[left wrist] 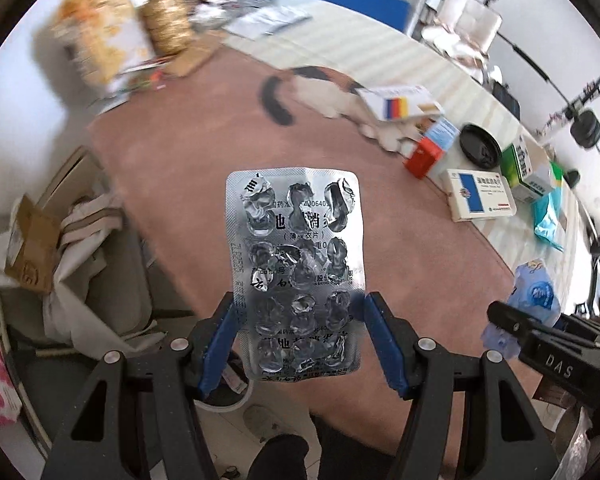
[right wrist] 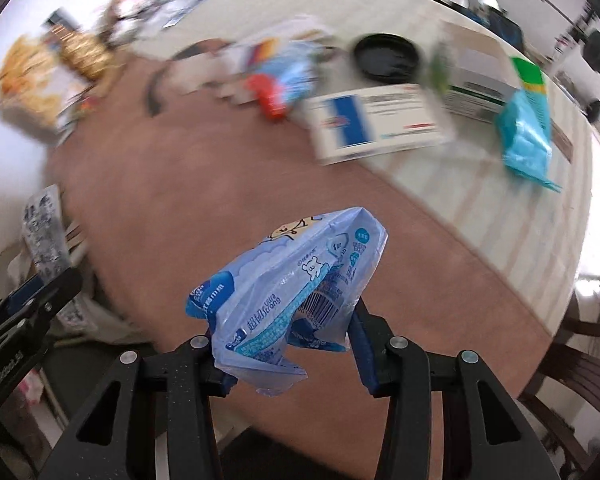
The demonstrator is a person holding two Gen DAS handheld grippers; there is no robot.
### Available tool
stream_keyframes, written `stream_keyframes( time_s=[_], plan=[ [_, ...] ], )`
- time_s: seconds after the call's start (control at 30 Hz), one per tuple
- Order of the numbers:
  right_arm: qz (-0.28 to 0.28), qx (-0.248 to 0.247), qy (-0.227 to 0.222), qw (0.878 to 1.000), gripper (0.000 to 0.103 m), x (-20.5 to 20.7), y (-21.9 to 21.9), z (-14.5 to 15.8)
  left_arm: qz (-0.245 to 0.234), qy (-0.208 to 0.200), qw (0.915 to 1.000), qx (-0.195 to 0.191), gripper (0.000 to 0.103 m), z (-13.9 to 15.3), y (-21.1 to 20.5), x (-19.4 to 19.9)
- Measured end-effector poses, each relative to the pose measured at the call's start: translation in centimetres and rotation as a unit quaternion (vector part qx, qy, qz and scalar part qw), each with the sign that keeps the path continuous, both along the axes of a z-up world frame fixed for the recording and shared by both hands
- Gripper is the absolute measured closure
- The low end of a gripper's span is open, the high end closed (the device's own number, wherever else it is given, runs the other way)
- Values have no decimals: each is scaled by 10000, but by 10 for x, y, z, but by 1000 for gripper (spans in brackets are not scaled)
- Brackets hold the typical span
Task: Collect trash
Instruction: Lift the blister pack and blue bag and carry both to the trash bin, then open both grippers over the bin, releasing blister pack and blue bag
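The left hand-held gripper (left wrist: 300, 340) is clenched on an empty blister pack (left wrist: 296, 272), its blue pads pressing the pack's two long edges so that the foil sheet stands out ahead of the jaws, clear of the table (left wrist: 204, 168). Off to its right, the right hand-held gripper (right wrist: 288, 344) is grasping a crumpled blue tissue wrapper (right wrist: 288, 292), the plastic bunched between the pads and bulging out in front, also held up off the surface. So two pieces of trash are already picked up, one in each hand, but neither has been dropped anywhere yet. Down and to the left of the left hand-held gripper, beside the table, a lined bin (left wrist: 72, 280) holds cardboard and paper, and it looks the likely place for both; that is my reading, not something shown. Farther ahead of the right hand-held gripper, much is left on the table: a white-and-blue medicine box (right wrist: 380, 124), a black lid (right wrist: 388, 58), a green-and-white box (right wrist: 480, 84), a teal packet (right wrist: 528, 140) and a red-and-blue carton (right wrist: 280, 80), with snack bags (right wrist: 40, 80) at the far left. Which of these count as trash I cannot tell, and the right wrist view is blurred. The collecting seems early to midway.
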State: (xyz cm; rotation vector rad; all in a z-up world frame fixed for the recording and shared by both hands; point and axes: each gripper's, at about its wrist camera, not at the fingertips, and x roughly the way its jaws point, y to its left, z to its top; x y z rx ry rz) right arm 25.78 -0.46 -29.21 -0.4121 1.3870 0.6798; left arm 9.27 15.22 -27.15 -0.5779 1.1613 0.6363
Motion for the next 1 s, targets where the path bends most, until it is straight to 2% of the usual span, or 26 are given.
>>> stream_keyframes(
  time_s=[0.13, 0.23, 0.37, 0.47, 0.57, 0.67, 0.73, 0.8, 0.9, 1.0],
  plan=[
    [422, 104, -18, 9991, 55, -66, 17, 4, 421, -89, 9991, 41, 42, 2, 8, -72],
    [794, 21, -70, 9968, 55, -128, 31, -9, 663, 43, 9978, 51, 42, -8, 9, -120],
    [1132, -220, 60, 9933, 55, -196, 48, -48, 1010, 281, 9944, -119, 42, -39, 13, -187],
    [1413, -457, 160, 9888, 55, -238, 61, -85, 1320, 471, 9895, -361, 42, -74, 17, -230],
    [1685, -665, 335, 9829, 55, -270, 73, -127, 1683, 584, 9816, -693, 42, -118, 25, -266],
    [1949, -844, 482, 9760, 55, -290, 84, -183, 2058, 603, 9712, -1038, 42, -175, 33, -295],
    [1986, -853, 698, 9739, 55, -297, 88, -225, 2271, 530, 9621, -1417, 42, -221, 38, -311],
    [1992, -852, 921, 9719, 55, -301, 94, -270, 2499, 400, 9484, -1912, 42, -276, 43, -323],
    [2047, -861, 1159, 9681, 55, -306, 100, -334, 2596, 231, 9321, -2513, 42, -341, 49, -327],
    [2193, -843, 1338, 9628, 54, -310, 107, -385, 2645, 232, 9250, -2716, 42, -397, 54, -329]
  ],
)
